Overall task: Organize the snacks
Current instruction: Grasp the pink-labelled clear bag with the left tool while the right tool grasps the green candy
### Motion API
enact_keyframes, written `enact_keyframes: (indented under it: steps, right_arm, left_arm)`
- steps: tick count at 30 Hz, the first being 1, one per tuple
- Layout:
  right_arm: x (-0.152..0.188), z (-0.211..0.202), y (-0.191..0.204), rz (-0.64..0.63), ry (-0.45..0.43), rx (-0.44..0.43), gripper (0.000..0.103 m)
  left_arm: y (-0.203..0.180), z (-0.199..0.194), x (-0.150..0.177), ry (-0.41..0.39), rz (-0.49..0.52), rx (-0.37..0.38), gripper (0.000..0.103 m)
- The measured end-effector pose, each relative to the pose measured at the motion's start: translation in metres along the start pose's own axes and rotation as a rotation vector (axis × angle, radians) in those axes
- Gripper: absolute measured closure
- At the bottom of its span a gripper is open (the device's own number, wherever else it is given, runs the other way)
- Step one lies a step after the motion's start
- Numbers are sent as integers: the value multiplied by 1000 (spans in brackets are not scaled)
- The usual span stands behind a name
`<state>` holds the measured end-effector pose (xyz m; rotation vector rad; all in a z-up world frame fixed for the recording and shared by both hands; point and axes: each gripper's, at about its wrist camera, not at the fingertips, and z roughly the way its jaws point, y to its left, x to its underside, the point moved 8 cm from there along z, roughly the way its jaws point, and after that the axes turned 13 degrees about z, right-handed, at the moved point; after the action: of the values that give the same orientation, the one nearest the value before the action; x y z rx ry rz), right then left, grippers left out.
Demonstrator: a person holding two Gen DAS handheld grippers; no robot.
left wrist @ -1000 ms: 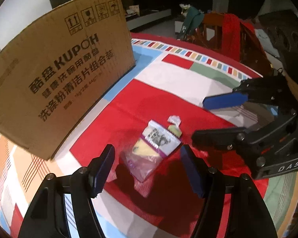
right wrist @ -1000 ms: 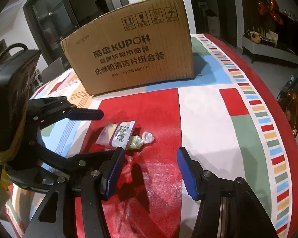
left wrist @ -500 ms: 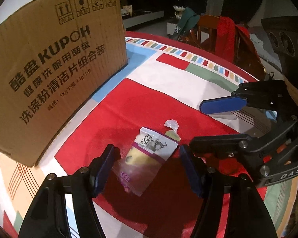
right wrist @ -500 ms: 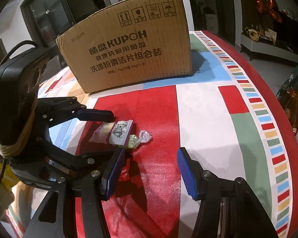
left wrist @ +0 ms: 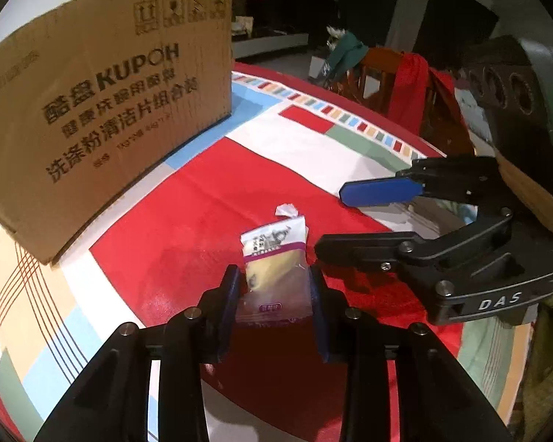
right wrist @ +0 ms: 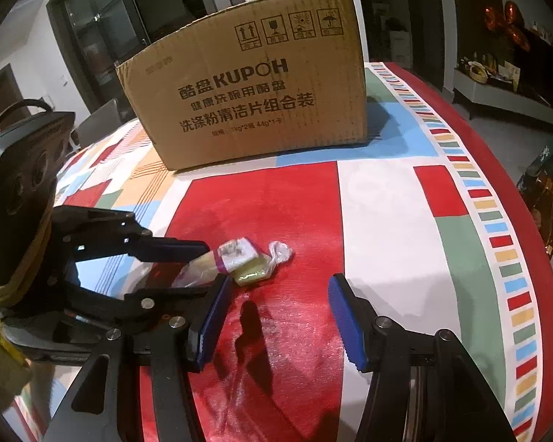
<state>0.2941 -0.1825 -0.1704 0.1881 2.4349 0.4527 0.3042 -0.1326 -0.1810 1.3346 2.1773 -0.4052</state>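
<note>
Cardboard box [left wrist: 103, 110] stands upright ahead and to the left of the left tool [left wrist: 274, 287], on the worktop [left wrist: 202, 199] with its patterned cloth. Left tool jaws are closing, and the snack packet [left wrist: 272, 254] lies between the pads, which appear to touch its clear end. Whether the packet is lifted cannot be told. A small wrapped candy [right wrist: 276, 254] lies touching the packet's far end. Right tool [right wrist: 276, 313] hovers just beside the packet, jaws spread apart with nothing between them.
</note>
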Motion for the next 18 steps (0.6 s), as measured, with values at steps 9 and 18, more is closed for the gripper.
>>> enact_keyframes:
  steps: [9, 18]
  right_arm:
    - [0, -1, 0, 17, 0, -23, 47]
    - [-3, 7, 10, -1, -1, -52, 48]
  left_arm:
    - [12, -16, 2, -73, -149, -109, 78]
    - [8, -38, 5, -123, -202, -204, 78]
